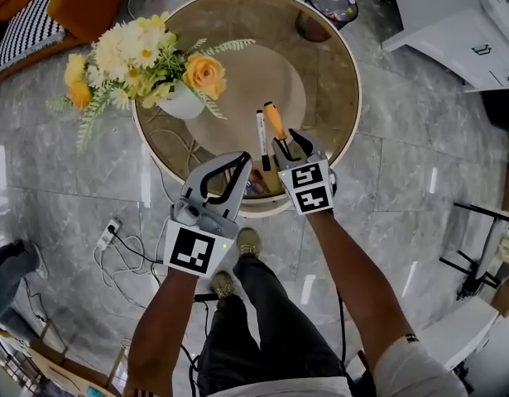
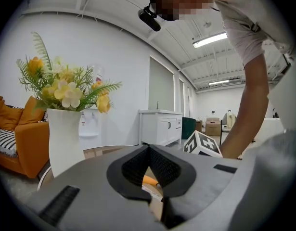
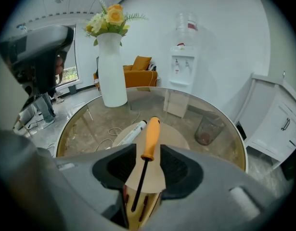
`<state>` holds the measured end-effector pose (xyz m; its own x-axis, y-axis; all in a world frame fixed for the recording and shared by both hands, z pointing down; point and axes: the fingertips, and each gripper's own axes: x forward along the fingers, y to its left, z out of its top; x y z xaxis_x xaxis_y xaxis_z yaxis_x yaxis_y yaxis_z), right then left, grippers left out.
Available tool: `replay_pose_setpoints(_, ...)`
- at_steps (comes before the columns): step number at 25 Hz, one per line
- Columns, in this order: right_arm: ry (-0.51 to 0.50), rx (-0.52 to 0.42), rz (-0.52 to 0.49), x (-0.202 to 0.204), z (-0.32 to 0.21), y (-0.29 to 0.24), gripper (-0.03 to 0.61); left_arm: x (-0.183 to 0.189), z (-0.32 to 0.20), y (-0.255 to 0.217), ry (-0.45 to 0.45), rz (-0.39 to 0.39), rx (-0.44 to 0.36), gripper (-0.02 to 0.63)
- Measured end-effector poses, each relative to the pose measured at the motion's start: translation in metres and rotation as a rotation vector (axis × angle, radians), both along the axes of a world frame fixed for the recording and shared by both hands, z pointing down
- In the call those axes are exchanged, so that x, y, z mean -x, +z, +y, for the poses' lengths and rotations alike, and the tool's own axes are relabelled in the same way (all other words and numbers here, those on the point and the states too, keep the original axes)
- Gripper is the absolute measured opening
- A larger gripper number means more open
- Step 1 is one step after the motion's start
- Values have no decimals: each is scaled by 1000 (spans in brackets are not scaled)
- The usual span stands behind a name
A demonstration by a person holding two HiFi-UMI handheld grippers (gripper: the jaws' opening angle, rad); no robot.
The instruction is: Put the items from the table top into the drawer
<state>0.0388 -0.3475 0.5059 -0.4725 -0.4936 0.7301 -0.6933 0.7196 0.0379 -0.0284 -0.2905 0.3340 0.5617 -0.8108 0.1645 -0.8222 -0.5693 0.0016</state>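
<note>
An orange-handled screwdriver (image 1: pixel 275 122) lies on the round glass table (image 1: pixel 353 81) beside a white marker pen (image 1: pixel 260 135). My right gripper (image 1: pixel 291 143) stands open at the near edge, its jaws either side of the screwdriver's (image 3: pixel 150 138) shaft without pressing it. The marker (image 3: pixel 133 131) lies just left of the handle. My left gripper (image 1: pixel 240 162) is shut, tips touching, with nothing in it, just off the table's near rim. Below the right gripper (image 3: pixel 148 150) an open wooden drawer (image 3: pixel 138 208) shows a few dark items, mostly hidden.
A white vase of yellow and orange flowers (image 1: pixel 184 102) stands at the table's left. A dark waste bin (image 1: pixel 328 7) sits beyond the far rim. White cabinets (image 1: pixel 461 31) are at the upper right. A power strip and cables (image 1: pixel 109 234) lie on the floor at left.
</note>
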Motion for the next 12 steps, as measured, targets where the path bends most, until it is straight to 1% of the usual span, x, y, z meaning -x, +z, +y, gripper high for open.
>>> replay_pose_setpoints(4, 10, 30, 15, 1, -3, 13, 150, 3, 1, 8, -13, 10, 26, 0)
replay_pose_setpoints(6, 7, 31, 11, 2, -3, 14, 139, 4, 2, 11, -16, 12, 31, 0)
replay_pose_setpoints(9, 25, 36, -2, 1, -2, 17, 87, 4, 5, 14, -21, 12, 39, 0)
replay_pose_setpoints(12, 73, 51, -30, -2, -3, 18, 77, 2, 12, 15, -20, 13, 48, 0)
